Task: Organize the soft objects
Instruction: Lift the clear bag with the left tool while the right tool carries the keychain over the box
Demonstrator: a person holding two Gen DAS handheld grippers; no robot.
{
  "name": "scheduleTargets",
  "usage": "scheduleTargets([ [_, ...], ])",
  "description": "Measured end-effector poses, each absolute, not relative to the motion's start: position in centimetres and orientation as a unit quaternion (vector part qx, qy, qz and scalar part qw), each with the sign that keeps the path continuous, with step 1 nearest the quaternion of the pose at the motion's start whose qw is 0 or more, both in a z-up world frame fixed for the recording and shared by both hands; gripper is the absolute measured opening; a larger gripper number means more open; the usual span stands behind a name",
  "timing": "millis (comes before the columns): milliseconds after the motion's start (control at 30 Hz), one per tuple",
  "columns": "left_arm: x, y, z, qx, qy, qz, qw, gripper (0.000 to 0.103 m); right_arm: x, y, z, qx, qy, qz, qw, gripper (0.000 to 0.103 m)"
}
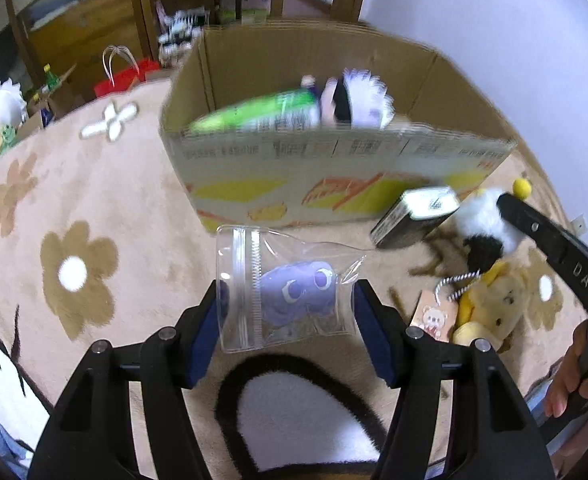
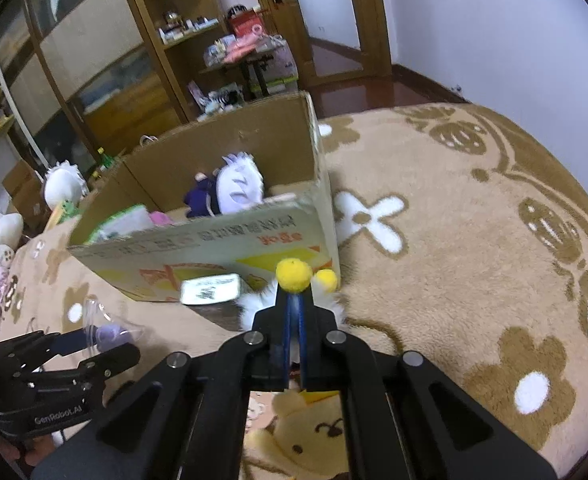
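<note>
In the left wrist view my left gripper point(image 1: 289, 292) is shut on a clear zip bag point(image 1: 253, 264) with a purple plush point(image 1: 298, 284) inside, held above the carpet in front of the cardboard box point(image 1: 334, 148). The same gripper point(image 2: 93, 344) shows at the lower left of the right wrist view. My right gripper point(image 2: 294, 296) is shut on a fluffy white and black plush point(image 1: 482, 220) with yellow pom-poms point(image 2: 293, 275), close to the box's near right corner. A yellow bear plush point(image 2: 306, 432) lies beneath it. The box point(image 2: 197, 240) holds a green pack point(image 1: 261, 112) and a purple and white doll point(image 2: 229, 192).
A dark tin-like box point(image 1: 414, 216) leans at the carton's front. A paper tag point(image 1: 434, 318) on a striped cord lies by the bear. The flowered beige carpet point(image 2: 474, 280) spreads to the right. Shelves point(image 2: 181, 40), a red bag point(image 1: 121, 76) and more plush toys point(image 2: 61, 184) stand behind.
</note>
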State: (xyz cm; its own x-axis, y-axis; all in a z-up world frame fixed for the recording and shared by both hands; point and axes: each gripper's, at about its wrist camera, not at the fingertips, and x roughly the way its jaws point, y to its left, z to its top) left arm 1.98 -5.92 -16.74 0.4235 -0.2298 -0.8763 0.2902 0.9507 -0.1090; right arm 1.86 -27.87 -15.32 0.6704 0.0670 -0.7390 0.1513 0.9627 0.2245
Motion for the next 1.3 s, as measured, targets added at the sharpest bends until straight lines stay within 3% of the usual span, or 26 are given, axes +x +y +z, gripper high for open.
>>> scheduleTargets([
  [267,0.9,-5.6,-9.9,0.019,0.394,-0.169,0.903,0.062,-0.5,-26.9,-11.2,0.126,0.343,-0.011,0.931,0.004],
  [633,3.3,-6.1,-4.8,0.025,0.332,-0.156,0.930,0.062,-1.0,-25.3,-5.1,0.113,0.242,0.023,0.963,0.004],
  [1300,10.3,-7.6,-6.1,0.069,0.362,-0.114,0.923,0.063,4.8,-24.6,-0.4,0.061,0.192,0.065,0.977,0.004],
])
